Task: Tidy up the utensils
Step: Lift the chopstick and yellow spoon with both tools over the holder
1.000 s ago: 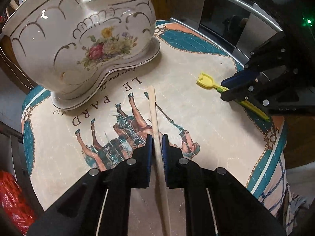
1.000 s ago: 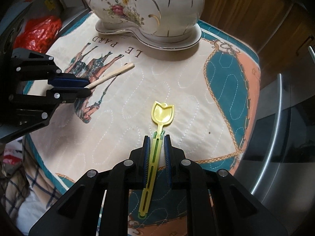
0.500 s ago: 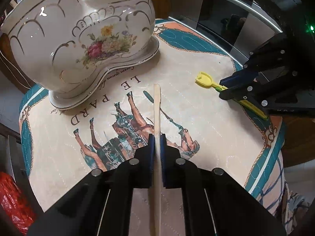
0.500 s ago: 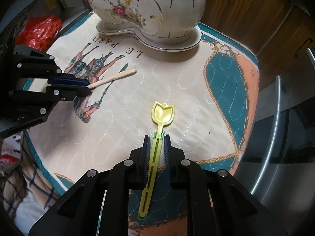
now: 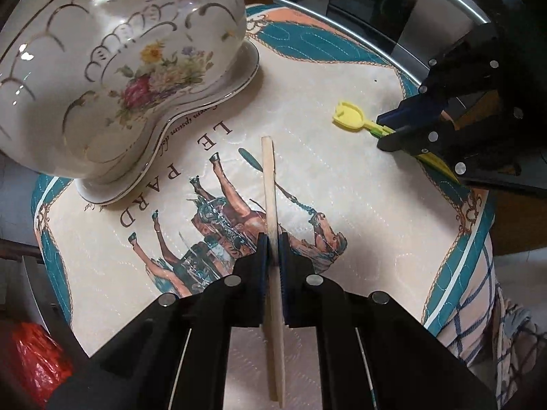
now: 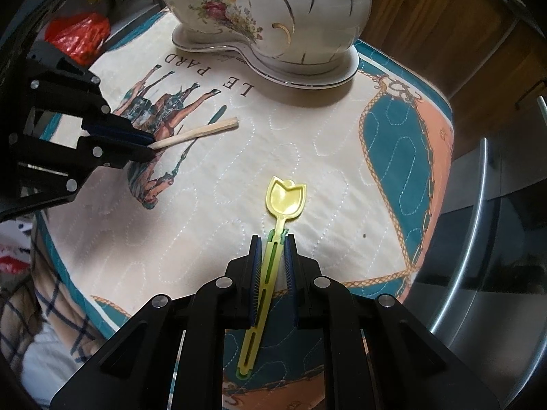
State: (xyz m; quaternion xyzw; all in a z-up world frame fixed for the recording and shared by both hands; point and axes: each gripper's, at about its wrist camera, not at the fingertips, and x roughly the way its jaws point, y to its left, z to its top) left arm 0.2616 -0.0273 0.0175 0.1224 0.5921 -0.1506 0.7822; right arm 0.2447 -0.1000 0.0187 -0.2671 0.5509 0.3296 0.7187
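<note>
Wooden stick (image 5: 270, 205) being clamped flat between the pads of the left tool (image 5: 272, 239), lying near centre on the quilted surface (image 5: 359, 205) and pointing far toward the floral ceramic holder (image 5: 119, 68) at far left. Yellow spoon (image 5: 348, 118) sitting far right, being gripped by the right tool (image 5: 388, 135).

Seen from the right wrist: yellow spoon (image 6: 280, 225) being clenched by its slotted handle in the right tool (image 6: 273, 239), bowl pointing far. Left tool (image 6: 150, 141) pinching the wooden stick (image 6: 201, 131) at left, near the ceramic holder (image 6: 273, 17).
</note>
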